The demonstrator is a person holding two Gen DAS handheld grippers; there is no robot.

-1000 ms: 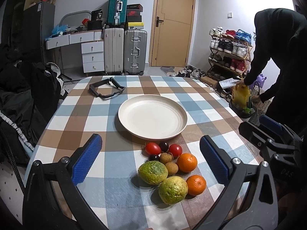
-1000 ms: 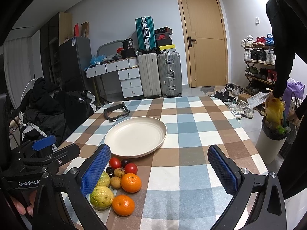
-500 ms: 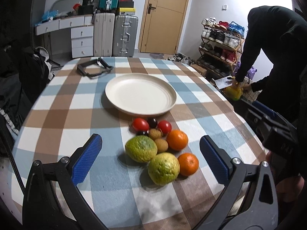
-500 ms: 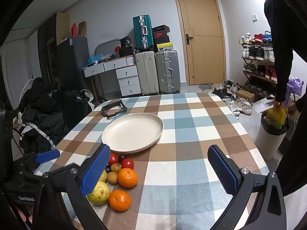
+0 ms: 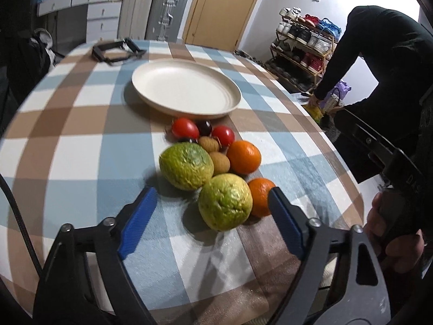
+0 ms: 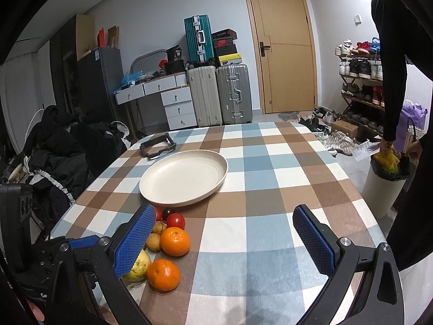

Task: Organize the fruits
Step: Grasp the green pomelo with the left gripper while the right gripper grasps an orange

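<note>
The left gripper (image 5: pixel 209 214) points steeply down at the fruit pile. Its jaws have just been closing but are open and hold nothing; the near guava (image 5: pixel 225 201) lies just ahead of the gap and no pad touches it. Left and ahead of that sits the far guava (image 5: pixel 186 165). Beyond it are two tomatoes (image 5: pixel 184 128), a dark plum (image 5: pixel 204 127) and two brown longans (image 5: pixel 209 144). Right of those lies the big orange (image 5: pixel 244 157), and the small orange (image 5: pixel 259 196) sits just beside the right pad. Farther ahead, past all the fruit, stands the plate (image 5: pixel 186 90), with nothing on it.

The right gripper (image 6: pixel 220 239) hangs over the cloth with its jaws wide apart and nothing between them. The pile lies at its left finger, the plate ahead and to the left.

Judging by the bare plate, sorting has hardly begun: every fruit is on the table (image 5: pixel 81 135). The near guava looks like the first pick.
</note>
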